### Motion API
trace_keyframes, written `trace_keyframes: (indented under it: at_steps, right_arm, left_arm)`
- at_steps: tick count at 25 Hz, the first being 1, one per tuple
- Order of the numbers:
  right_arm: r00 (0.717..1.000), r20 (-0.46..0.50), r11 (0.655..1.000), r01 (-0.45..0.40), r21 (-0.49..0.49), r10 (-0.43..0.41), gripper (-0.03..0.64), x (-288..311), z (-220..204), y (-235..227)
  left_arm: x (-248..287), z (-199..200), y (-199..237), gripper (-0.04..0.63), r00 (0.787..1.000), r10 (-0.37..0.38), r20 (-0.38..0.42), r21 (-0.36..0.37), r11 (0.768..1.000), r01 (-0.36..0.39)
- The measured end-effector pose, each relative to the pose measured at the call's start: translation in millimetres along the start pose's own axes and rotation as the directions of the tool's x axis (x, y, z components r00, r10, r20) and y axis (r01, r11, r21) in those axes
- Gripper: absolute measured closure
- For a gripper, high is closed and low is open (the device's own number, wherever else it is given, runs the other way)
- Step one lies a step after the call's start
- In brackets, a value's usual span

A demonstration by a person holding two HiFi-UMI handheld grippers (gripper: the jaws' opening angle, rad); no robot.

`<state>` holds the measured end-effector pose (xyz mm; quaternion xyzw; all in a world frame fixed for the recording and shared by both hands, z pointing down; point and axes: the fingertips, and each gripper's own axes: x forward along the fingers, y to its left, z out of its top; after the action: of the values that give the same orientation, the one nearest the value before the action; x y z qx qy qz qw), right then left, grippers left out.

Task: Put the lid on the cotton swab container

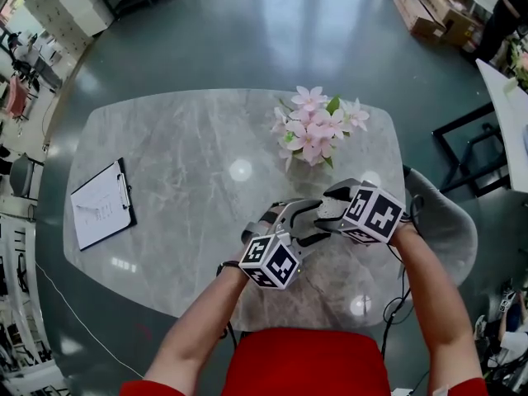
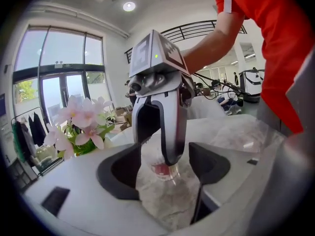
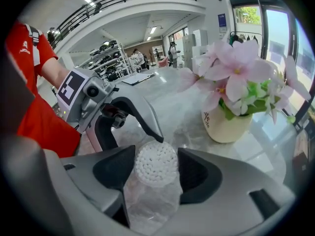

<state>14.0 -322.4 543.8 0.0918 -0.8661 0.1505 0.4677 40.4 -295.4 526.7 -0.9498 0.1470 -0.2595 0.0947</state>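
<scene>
In the right gripper view my right gripper point(image 3: 155, 170) is shut on the clear cotton swab container point(image 3: 153, 200). The white swab tips point(image 3: 156, 162) fill the container's top between the pads. One dark finger point(image 3: 145, 119) of the left gripper reaches the container's far rim. In the left gripper view a clear round lid point(image 2: 158, 180) spans the gap of my left gripper point(image 2: 162, 167), which seems shut on it. A finger point(image 2: 168, 127) of the right gripper comes down right behind the lid. From the head view both grippers point(image 1: 289, 221) point(image 1: 320, 211) meet tip to tip over the table's near edge and hide the container and the lid.
A vase of pink flowers point(image 1: 318, 130) stands on the marble table point(image 1: 190, 155) just beyond the grippers. A clipboard point(image 1: 103, 205) lies at the table's left edge. A grey chair point(image 1: 450, 221) is at the right.
</scene>
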Motion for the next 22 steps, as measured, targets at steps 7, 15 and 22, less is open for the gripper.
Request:
trace_keyframes:
  at_steps: [7,15,22]
  right_arm:
    - [1.0,-0.002,1.0,0.01,-0.015,-0.01,0.317,2.4,0.0,-0.1]
    - [0.996,0.071,0.998,0.056,-0.019,-0.054,0.311,-0.2,-1.5,-0.8]
    - [0.984,0.167,0.998,0.05,0.029,-0.054,0.276,-8.6,-7.1,1.5]
  left_arm:
    - [4.1,-11.1,2.3,0.29,0.996,0.003,-0.087,0.106,0.994,0.007]
    - [4.5,-23.4,5.0,0.279,0.997,0.019,-0.075,-0.072,0.997,-0.024]
    - [0.4,-19.4,0.5,0.27,0.998,0.012,-0.061,-0.122,0.992,-0.019]
